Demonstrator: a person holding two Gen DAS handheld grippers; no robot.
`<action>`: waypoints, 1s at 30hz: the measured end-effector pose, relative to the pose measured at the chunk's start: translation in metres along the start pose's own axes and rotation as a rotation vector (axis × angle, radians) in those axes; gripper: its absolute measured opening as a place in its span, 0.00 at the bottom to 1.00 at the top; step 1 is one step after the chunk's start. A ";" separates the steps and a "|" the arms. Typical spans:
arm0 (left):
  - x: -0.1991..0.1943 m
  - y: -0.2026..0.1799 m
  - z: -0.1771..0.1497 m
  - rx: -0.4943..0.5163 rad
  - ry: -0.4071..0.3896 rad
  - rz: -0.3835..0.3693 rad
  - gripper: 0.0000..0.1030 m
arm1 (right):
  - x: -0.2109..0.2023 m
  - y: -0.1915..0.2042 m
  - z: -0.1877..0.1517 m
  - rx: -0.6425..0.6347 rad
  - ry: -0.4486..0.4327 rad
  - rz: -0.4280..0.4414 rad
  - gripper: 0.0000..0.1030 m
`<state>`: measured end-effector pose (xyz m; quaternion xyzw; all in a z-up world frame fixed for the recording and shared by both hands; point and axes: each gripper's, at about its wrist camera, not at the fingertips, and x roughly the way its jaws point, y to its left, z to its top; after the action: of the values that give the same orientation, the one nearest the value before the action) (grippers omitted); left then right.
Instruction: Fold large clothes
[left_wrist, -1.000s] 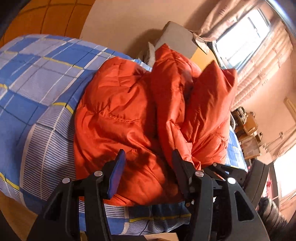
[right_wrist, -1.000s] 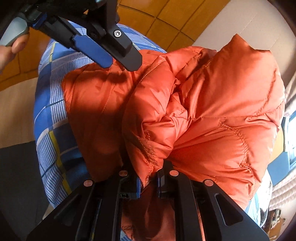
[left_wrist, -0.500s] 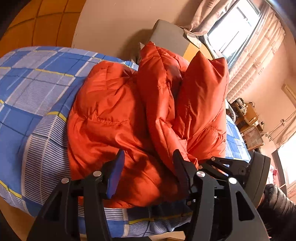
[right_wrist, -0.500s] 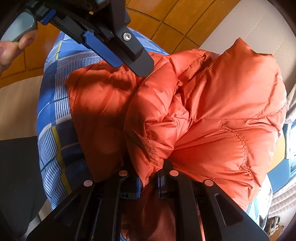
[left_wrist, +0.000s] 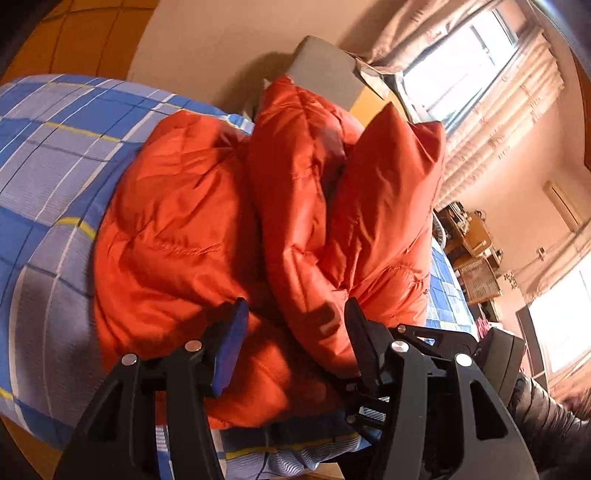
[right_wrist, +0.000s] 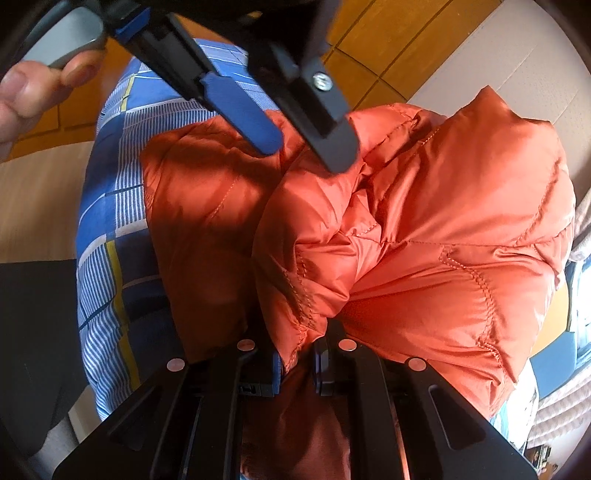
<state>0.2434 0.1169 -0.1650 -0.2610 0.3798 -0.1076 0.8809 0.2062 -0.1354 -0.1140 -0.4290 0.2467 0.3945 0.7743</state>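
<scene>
An orange quilted down jacket (left_wrist: 207, 229) lies bunched on a bed with a blue plaid sheet (left_wrist: 55, 155). My right gripper (right_wrist: 297, 363) is shut on a stitched edge of the jacket (right_wrist: 424, 236) and holds that puffy part raised over the rest. My left gripper (left_wrist: 295, 332) is open, its jaws spread just above the jacket's near folds. In the right wrist view the left gripper (right_wrist: 306, 144) comes in from the top with its tips against the jacket's fold, a hand on its handle.
The plaid sheet (right_wrist: 110, 229) ends at the bed edge with wood floor (right_wrist: 37, 206) beyond. A grey box (left_wrist: 325, 74) stands behind the jacket by the wall. Curtained windows (left_wrist: 472, 74) and cluttered furniture (left_wrist: 469, 236) are at the right.
My left gripper has moved in closer and lower toward the jacket, still open. My right gripper keeps its hold on the jacket edge with little movement.
</scene>
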 end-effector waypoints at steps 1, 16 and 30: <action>0.003 -0.001 0.002 0.005 0.004 -0.010 0.51 | 0.000 0.000 0.000 -0.004 0.001 0.000 0.11; 0.028 -0.003 0.028 0.033 0.036 -0.092 0.52 | -0.002 0.006 0.009 0.002 0.014 0.007 0.19; -0.011 0.009 0.016 -0.016 -0.060 -0.114 0.56 | -0.009 0.007 0.028 0.045 0.020 0.091 0.56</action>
<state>0.2471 0.1350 -0.1536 -0.2926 0.3387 -0.1467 0.8822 0.1964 -0.1125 -0.0960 -0.4036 0.2826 0.4195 0.7624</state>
